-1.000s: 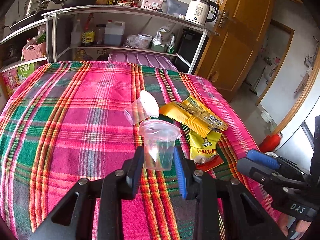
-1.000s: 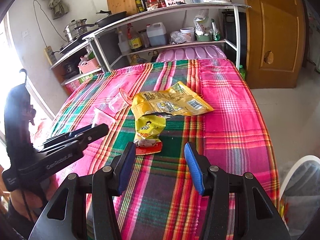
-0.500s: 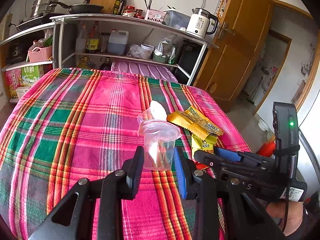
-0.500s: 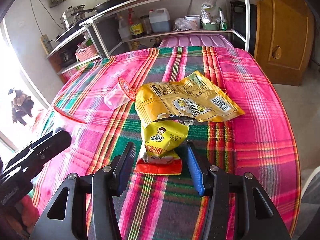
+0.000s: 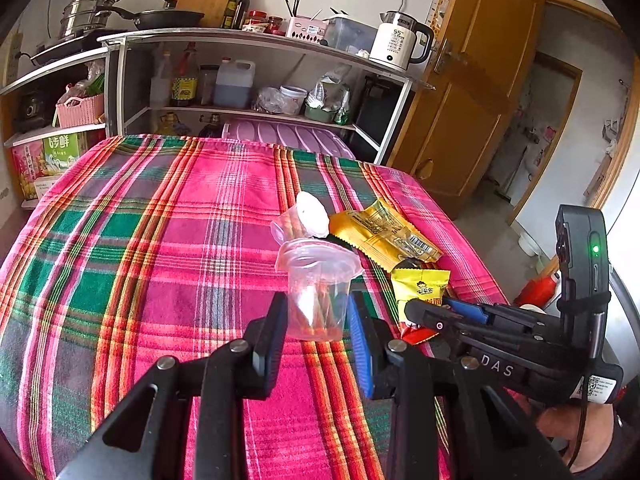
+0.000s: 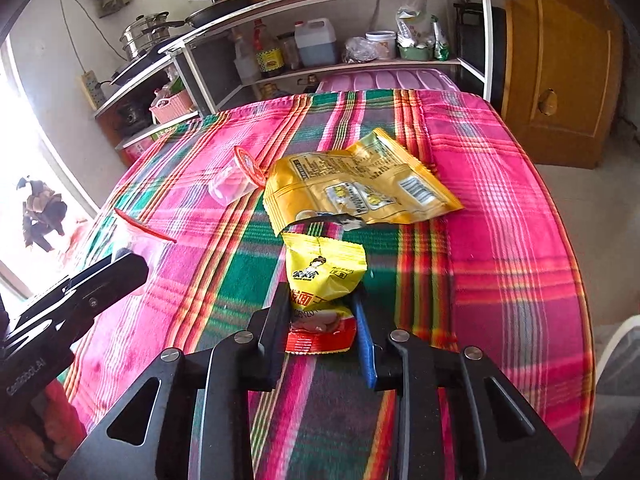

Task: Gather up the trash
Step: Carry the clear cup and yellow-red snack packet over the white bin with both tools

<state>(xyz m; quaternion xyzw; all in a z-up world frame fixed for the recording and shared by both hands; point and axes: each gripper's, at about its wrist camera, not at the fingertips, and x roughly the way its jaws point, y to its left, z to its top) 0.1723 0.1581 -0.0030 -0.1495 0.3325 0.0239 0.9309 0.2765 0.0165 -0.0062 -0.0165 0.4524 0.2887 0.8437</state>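
While the left gripper (image 5: 316,320) is kept clamped on the clear plastic cup (image 5: 318,288), held upright above the plaid cloth (image 5: 160,260), the right gripper (image 6: 322,322) is seen with its jaws just closing on the small yellow snack packet (image 6: 324,276). A firm pinch on the packet's near end is judged best before lifting, so the foil is not dropped. Just beyond the packet lies the large yellow bag (image 6: 360,188); a second cup (image 6: 234,182) lies tipped further left.
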